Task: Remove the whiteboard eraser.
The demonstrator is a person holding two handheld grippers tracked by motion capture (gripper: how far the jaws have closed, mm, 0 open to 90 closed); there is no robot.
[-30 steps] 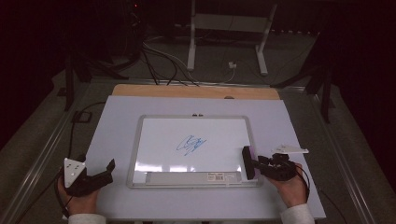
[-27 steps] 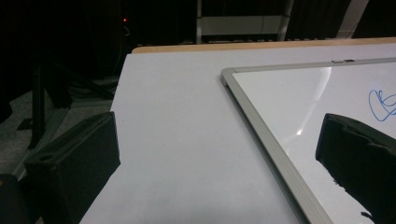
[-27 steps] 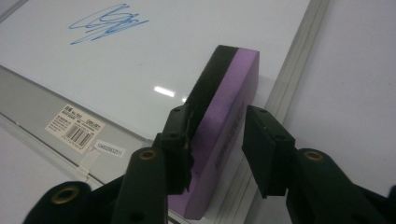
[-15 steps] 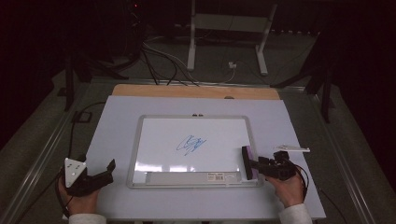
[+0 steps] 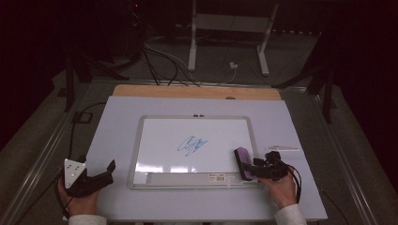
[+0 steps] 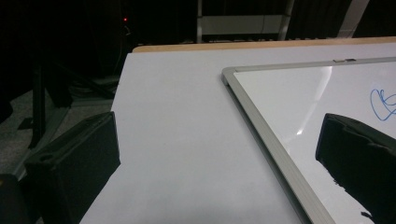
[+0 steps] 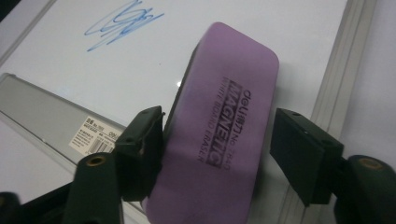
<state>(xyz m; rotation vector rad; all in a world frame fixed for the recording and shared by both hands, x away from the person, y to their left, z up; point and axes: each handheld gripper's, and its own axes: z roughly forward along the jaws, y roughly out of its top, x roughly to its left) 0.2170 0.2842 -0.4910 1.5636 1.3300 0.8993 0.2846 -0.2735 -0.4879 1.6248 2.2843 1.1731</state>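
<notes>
A white dry-erase whiteboard with a silver frame lies flat on a pale table. Near the board's middle sits a small blue scribble.

At the board's lower right corner rests a purple eraser, lying on the white surface beside the frame. It is a rounded, oblong block of matte lilac, with dark stamped lettering on its top that includes the word "MAGNETIC". In the right gripper view the eraser lies lengthwise between the two black jaws.

The right gripper, held by a person's hand at the board's lower right, has just been opening its jaws. The eraser is between them: one jaw is close against its side, the other stands off with a visible gap, so it is not pinched.

The left gripper rests on the table to the left of the board, well apart from the eraser, jaws spread wide with nothing between them.

A label with a barcode sits on the board's lower tray.
</notes>
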